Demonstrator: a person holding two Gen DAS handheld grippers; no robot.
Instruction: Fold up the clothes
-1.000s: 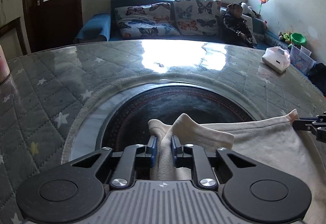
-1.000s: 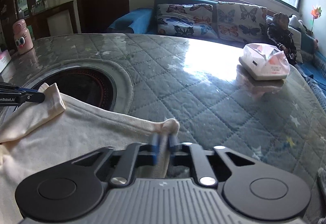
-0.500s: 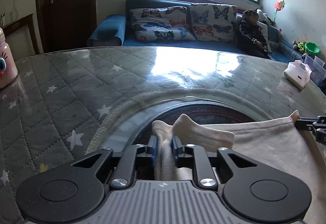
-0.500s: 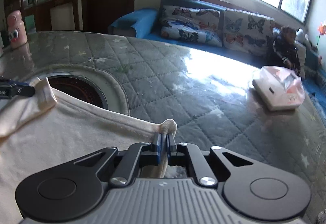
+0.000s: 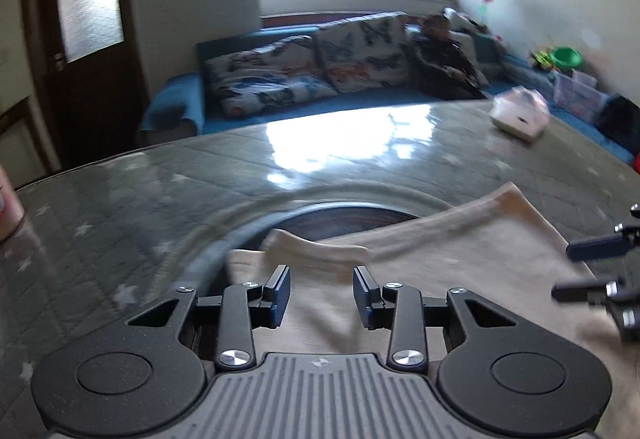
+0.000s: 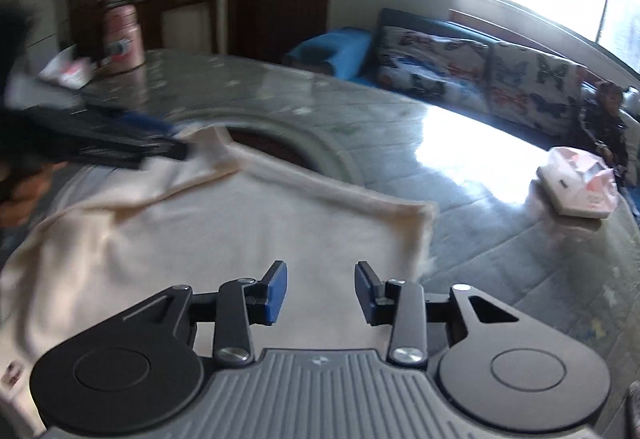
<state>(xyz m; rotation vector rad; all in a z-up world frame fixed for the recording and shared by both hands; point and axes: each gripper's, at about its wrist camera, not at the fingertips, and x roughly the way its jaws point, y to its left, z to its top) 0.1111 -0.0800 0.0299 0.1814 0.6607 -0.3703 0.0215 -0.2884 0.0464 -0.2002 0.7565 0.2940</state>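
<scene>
Cream cloth (image 5: 460,267), a garment, is spread flat on a round desk (image 5: 120,199) covered by a grey quilted, star-printed mat under a glossy sheet. Part of the cloth is laid over a dark round inset (image 5: 344,213) at the desk's middle. In the left wrist view, the left tongs (image 5: 321,293) are seen spread apart, their jaws having just been opening; nothing is pinched, and the cloth lies below and between the blue pads, with a folded corner just ahead of them. At the right edge of that view, the fingers of the right tongs are seen over the cloth's far side. In the right wrist view, the right tongs (image 6: 321,291) are likewise spread, having just been opening, with the cloth lying flat beneath them and its corner (image 6: 424,211) released just ahead and to the right. The left tongs are shown blurred at the left of this view, near the cloth's other corner, held by a hand (image 6: 20,191). A white pack (image 6: 576,191) is set well apart on the desk's right side. A pink bottle (image 6: 122,39) stands at the far left edge. Beyond the desk, a blue sofa (image 5: 360,103) with butterfly cushions is seen under a bright window, with a seated person (image 5: 444,63) on it.
</scene>
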